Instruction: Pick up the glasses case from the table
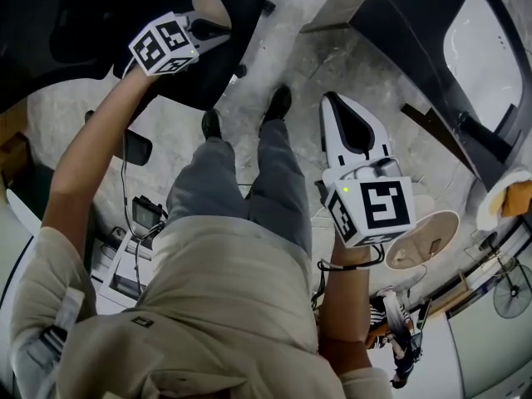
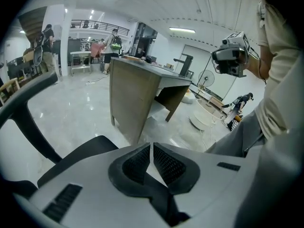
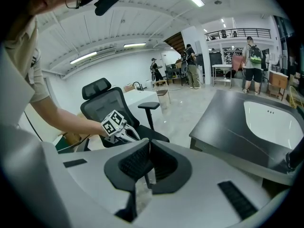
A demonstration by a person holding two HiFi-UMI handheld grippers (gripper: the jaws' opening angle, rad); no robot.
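Observation:
I cannot make out a glasses case in any view. The dark table (image 1: pixel 416 23) stands at the upper right of the head view with a white mat (image 1: pixel 482 48) on it, and shows again in the right gripper view (image 3: pixel 237 122). My left gripper (image 1: pixel 218 25) hangs over the seat of a black office chair (image 1: pixel 191 65); its jaws (image 2: pixel 151 146) are together with nothing between them. My right gripper (image 1: pixel 332 100) hangs over the floor beside my legs, short of the table, jaws (image 3: pixel 149 141) together and empty.
A grey desk (image 2: pixel 137 84) stands ahead in the left gripper view. A round white basin (image 1: pixel 424 239) and a fan (image 1: pixel 511 289) sit on the floor at the right. Several people stand far off in the hall (image 3: pixel 251 56).

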